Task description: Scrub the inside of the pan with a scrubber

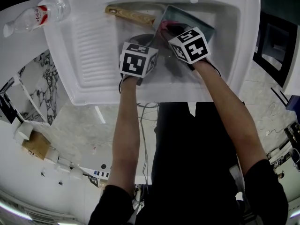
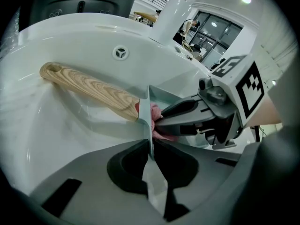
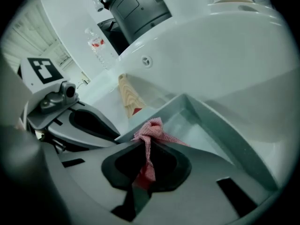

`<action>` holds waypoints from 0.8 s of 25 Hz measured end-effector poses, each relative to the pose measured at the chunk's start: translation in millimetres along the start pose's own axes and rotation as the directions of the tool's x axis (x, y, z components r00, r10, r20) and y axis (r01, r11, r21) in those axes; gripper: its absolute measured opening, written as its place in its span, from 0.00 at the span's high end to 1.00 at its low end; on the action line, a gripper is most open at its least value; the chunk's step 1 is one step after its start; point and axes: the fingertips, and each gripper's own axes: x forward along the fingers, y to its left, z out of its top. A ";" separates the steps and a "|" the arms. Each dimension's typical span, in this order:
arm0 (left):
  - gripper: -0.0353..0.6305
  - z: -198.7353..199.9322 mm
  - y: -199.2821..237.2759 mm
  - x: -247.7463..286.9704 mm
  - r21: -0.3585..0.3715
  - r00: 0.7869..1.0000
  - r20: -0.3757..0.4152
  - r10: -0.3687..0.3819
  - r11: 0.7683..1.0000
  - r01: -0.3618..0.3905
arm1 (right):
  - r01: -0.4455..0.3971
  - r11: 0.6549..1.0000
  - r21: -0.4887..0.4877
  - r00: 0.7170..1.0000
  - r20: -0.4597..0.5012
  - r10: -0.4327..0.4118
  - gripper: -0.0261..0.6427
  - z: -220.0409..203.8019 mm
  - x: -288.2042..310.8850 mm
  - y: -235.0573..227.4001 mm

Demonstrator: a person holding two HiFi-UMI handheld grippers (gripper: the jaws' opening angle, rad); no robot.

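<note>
A white ceramic sink (image 1: 93, 55) with a ribbed drainboard fills the scene, and a plastic water bottle (image 1: 40, 15) lies at its far left corner, well apart from the pan. The pan (image 3: 220, 139), pale grey-blue and square-cornered, stands tilted in the basin. Its wooden handle (image 2: 89, 89) runs off from the pan toward the drainboard side.

The left gripper (image 2: 151, 149) has its fingers (image 2: 126, 168) clenched edge-on on the pan's thin side wall, just beside the handle joint, which steadies the pan. The right gripper (image 3: 146, 161) has its fingers (image 3: 168, 165) pinched on a pink mesh scrubber (image 3: 150, 132). The bunched end of the scrubber sits at the pan's near corner, next to the left fingers.

From the right fingers, the pan's open inside stretches ahead and to the right, away from the handle. The scrubbing stroke probably runs that way, with the right hand working while the left braces.
</note>
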 end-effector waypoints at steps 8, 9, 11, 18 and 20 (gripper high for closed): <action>0.85 0.6 0.1 -0.1 0.011 1.000 0.009 0.000 1.000 -0.001 | 0.156 0.979 -0.130 0.988 0.040 -0.152 0.90 24.6 -6.2 -33.4; 0.85 0.9 0.2 -0.2 0.011 1.000 0.011 0.000 1.000 0.000 | 0.188 0.964 -0.188 0.982 0.039 -0.183 0.90 27.1 -7.1 -35.5; 0.85 0.7 0.2 -0.1 0.012 1.000 0.012 0.002 1.000 -0.003 | 0.249 0.930 -0.269 0.968 0.036 -0.248 0.89 31.0 -9.0 -40.4; 0.85 0.3 -0.4 0.4 0.015 1.000 0.006 0.010 1.000 -0.010 | 0.371 0.804 -0.464 0.912 0.020 -0.409 0.90 32.3 -14.5 -54.9; 0.85 0.1 -0.3 0.5 0.007 1.000 0.005 0.010 1.000 -0.010 | 0.373 0.762 -0.529 0.898 0.001 -0.439 0.89 26.4 -18.2 -58.0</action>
